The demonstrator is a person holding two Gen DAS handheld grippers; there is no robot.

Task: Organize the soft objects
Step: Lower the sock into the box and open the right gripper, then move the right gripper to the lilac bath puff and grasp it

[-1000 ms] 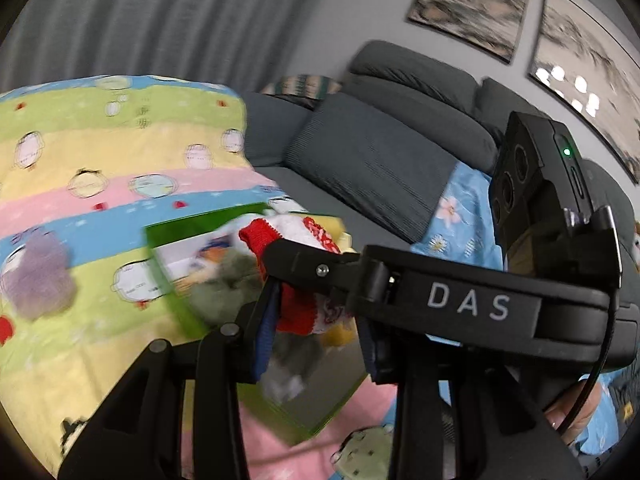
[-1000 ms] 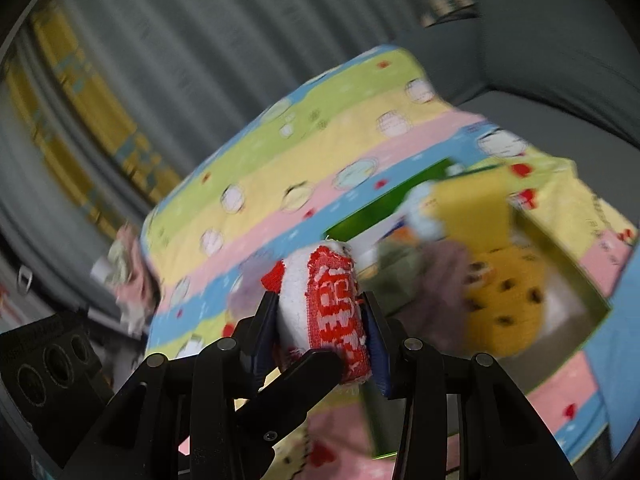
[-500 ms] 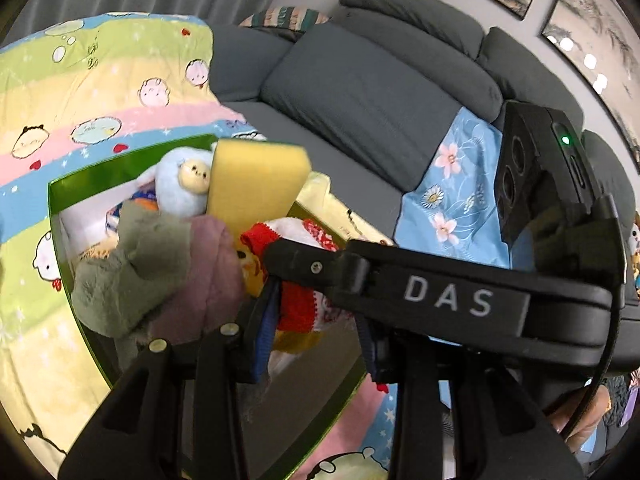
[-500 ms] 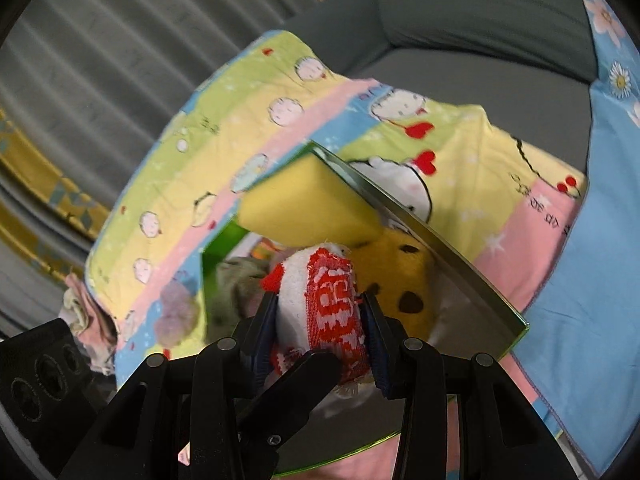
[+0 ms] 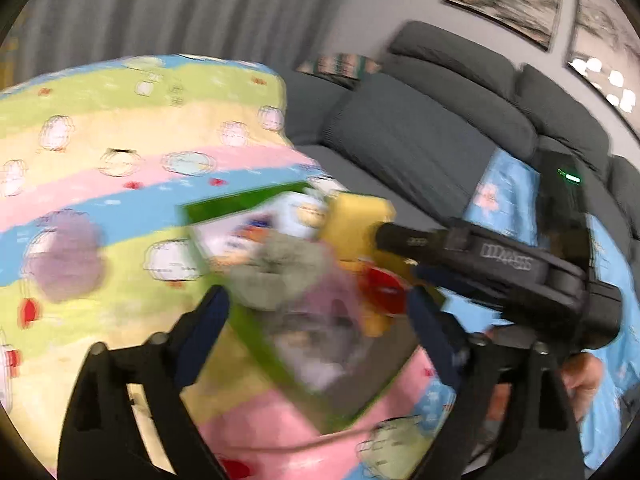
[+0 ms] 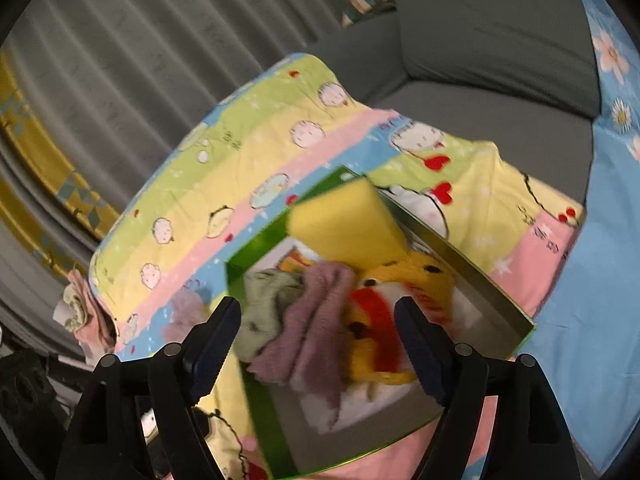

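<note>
A green box [image 6: 276, 432] sits on a striped cartoon blanket [image 6: 248, 160] and holds several soft things: a yellow sponge [image 6: 344, 224], a grey-green cloth [image 6: 264, 304], a mauve towel [image 6: 308, 332], a yellow plush [image 6: 420, 276] and the red-and-white knitted toy [image 6: 376, 308], blurred, on top. My right gripper [image 6: 318, 344] is open and empty just above the box. My left gripper [image 5: 316, 320] is open and empty over the box [image 5: 264, 344]; the right gripper's black body [image 5: 500, 268] crosses its view.
A grey sofa [image 5: 420, 136] with a blue flowered sheet [image 6: 592, 280] lies behind and right. A mauve puff [image 5: 64, 264] lies on the blanket left of the box. Crumpled cloths [image 6: 80, 312] sit at the blanket's far left edge. Grey curtains [image 6: 160, 40] hang behind.
My right gripper opened and let go of the red-and-white toy, which dropped into the box. Both grippers drew back from the box; my left gripper also opened.
</note>
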